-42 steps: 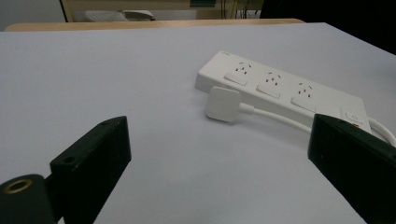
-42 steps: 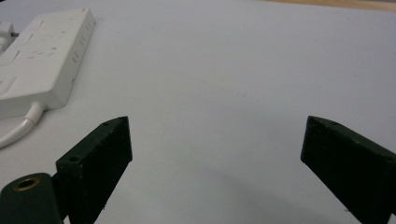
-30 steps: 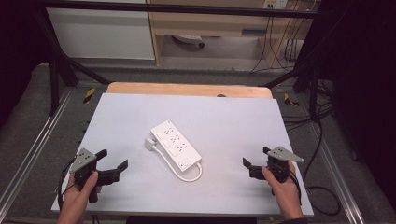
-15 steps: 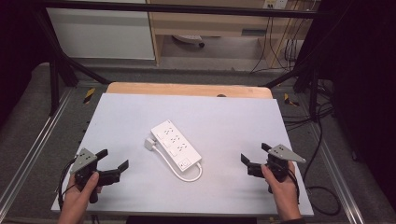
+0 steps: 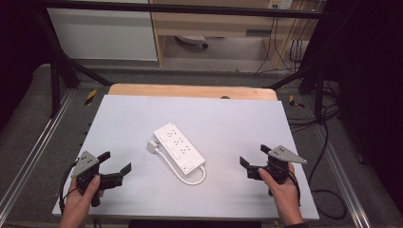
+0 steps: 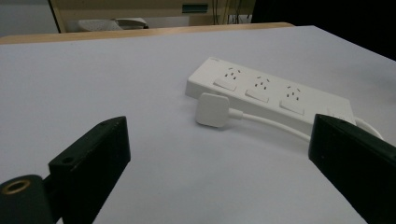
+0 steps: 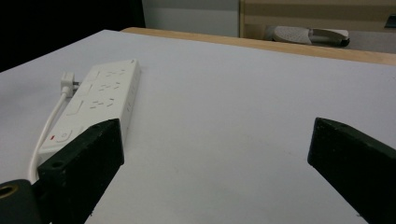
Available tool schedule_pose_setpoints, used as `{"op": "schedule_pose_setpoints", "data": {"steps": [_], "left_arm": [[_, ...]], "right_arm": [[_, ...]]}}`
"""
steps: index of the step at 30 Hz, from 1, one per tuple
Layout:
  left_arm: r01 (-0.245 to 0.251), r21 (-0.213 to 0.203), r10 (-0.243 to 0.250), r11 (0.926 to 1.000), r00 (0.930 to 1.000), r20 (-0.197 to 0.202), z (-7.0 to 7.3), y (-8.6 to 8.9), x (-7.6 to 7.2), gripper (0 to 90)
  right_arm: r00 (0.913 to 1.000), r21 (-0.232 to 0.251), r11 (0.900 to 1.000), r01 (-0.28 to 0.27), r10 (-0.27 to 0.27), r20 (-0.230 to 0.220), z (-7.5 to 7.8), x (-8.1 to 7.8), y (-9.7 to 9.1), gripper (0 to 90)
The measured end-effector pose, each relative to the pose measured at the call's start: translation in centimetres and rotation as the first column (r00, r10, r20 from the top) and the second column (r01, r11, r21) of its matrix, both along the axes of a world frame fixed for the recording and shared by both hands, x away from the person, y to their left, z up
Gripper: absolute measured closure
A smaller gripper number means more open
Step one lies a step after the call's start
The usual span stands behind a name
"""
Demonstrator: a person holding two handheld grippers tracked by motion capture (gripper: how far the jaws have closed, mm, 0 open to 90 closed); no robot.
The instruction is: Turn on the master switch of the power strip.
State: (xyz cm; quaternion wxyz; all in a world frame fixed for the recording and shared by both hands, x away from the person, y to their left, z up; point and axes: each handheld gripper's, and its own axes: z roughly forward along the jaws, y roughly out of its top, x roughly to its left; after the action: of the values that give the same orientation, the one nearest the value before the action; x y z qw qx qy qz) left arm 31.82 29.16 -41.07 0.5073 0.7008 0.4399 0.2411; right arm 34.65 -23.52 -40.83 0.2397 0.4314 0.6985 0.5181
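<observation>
The left gripper (image 5: pixel 115 166) and the right gripper (image 5: pixel 253 161) hover low over the bench (image 5: pixel 237 118), jaws spread wide and empty, each aimed inward at the white power strip (image 5: pixel 179 147) lying between them, its plug (image 6: pixel 212 109) resting beside it. This looks like the approach step. Next, one gripper likely needs to close in on the plug or the strip's body; no containers are present.

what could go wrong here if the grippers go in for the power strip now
The cord loops loosely off the power strip, so lifting the strip could drag the plug across the table. The left gripper and right gripper, both open, face the strip from opposite sides and might shove it sideways.
</observation>
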Motion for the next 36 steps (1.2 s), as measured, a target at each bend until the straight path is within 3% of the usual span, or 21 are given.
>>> {"op": "schedule_pose_setpoints", "data": {"steps": [14,15,17,18,25,36], "left_arm": [[-0.005,0.006,0.005,1.0,1.0,-0.006,0.0,0.1,0.0,5.5],[-0.005,0.009,0.005,1.0,1.0,-0.007,-0.1,0.1,0.0,5.5],[-0.004,0.007,0.004,1.0,1.0,-0.006,-0.1,0.0,0.0,5.5],[0.0,0.014,0.0,0.9999,1.0,-0.007,0.0,0.1,0.0,5.5],[0.0,0.014,0.0,0.9999,1.0,-0.005,-0.1,0.1,0.0,5.5],[0.001,0.026,-0.001,0.9997,1.0,-0.004,-0.1,0.0,0.0,5.5]], "right_arm": [[0.9984,0.004,0.9985,-0.055,0.055,0.013,1.6,0.6,2.6,4.8],[0.9977,0.0,0.9977,-0.067,0.067,0.009,1.9,0.7,3.1,10.2],[0.9972,-0.004,0.9972,-0.074,0.074,0.01,2.0,0.8,3.2,12.4],[0.9963,-0.001,0.9964,-0.085,0.085,0.017,2.1,0.9,3.7,20.6],[0.9941,0.001,0.9946,-0.104,0.104,0.033,2.4,1.6,5.5,48.4],[0.9814,-0.017,0.9817,-0.19,0.19,0.026,2.3,2.6,8.6,79.2]]}}
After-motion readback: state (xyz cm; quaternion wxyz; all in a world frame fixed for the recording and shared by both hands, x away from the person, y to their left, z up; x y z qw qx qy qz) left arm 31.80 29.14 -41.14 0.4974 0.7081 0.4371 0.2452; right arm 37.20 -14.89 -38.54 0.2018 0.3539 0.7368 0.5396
